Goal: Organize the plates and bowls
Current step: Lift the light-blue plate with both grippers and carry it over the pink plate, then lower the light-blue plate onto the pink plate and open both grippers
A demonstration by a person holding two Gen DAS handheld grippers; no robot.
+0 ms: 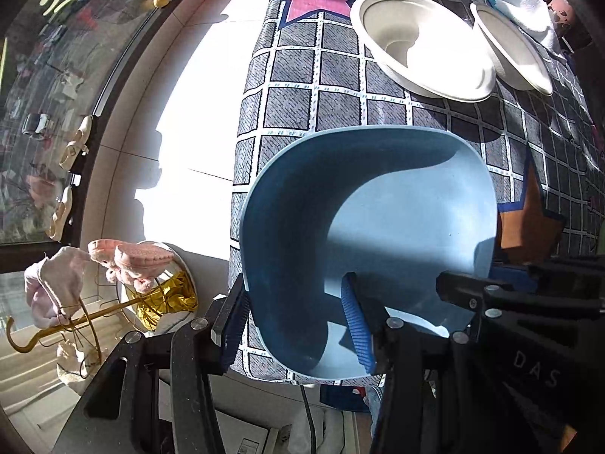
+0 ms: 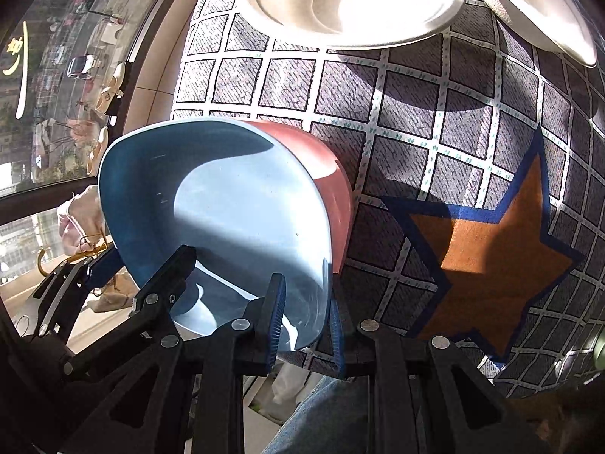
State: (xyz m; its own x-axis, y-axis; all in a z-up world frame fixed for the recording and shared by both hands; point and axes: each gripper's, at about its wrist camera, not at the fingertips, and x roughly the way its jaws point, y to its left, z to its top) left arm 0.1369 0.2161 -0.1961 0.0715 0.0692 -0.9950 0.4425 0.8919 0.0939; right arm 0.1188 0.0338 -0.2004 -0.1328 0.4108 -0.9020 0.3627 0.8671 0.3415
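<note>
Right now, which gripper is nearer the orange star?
Right: the right gripper clamps the blue bowl rim on the side toward the orange star; the left gripper straddles its opposite wall.

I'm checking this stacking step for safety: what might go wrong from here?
The blue bowl sits at the table's near corner, nested in a red bowl; a nudge might tip both off. The right hand-held gripper pinches only its thin rim, so it may slip. Lifting blue could drag red along.
</note>
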